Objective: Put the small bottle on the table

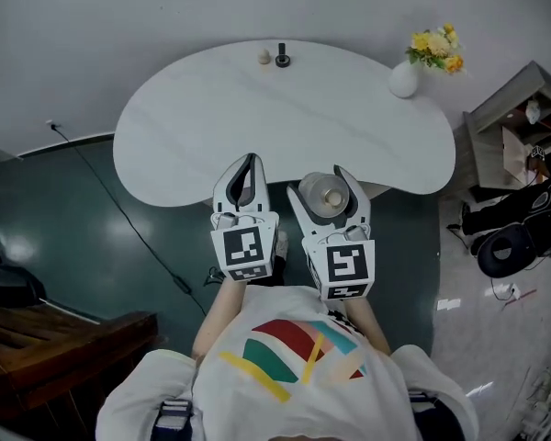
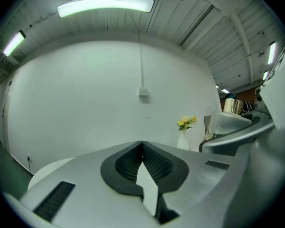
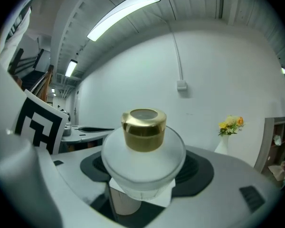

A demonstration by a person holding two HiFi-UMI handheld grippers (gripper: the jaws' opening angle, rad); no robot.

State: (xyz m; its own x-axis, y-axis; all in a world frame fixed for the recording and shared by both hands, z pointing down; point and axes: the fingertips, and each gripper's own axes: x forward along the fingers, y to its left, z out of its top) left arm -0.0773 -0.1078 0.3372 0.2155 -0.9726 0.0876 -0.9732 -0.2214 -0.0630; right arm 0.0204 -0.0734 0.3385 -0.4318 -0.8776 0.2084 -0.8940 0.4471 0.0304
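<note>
One small frosted bottle (image 3: 143, 146) with a gold cap is clamped in the right hand-held gripper (image 1: 327, 194), at the near edge of the white desk (image 1: 257, 127). The left hand-held gripper (image 1: 247, 168) is closed on nothing. One flower vase (image 1: 403, 79) and two small objects (image 1: 274, 59) stand on the desk's far side.

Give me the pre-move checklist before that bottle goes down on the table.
1. Grip: the right gripper has its jaws closed on the small bottle. Ok.
2. Bottle upright, gold cap on top. Ok.
3. Left gripper shut with nothing in it, beside the right one and clear of the bottle. Ok.
4. Landing spot: the table is bare across the middle; the vase and two small items sit along the far edge. Ok.
5. Bottle fully over the tabletop: the head view shows it at the near edge. Cannot tell.
6. Height above the table. Cannot tell.
</note>
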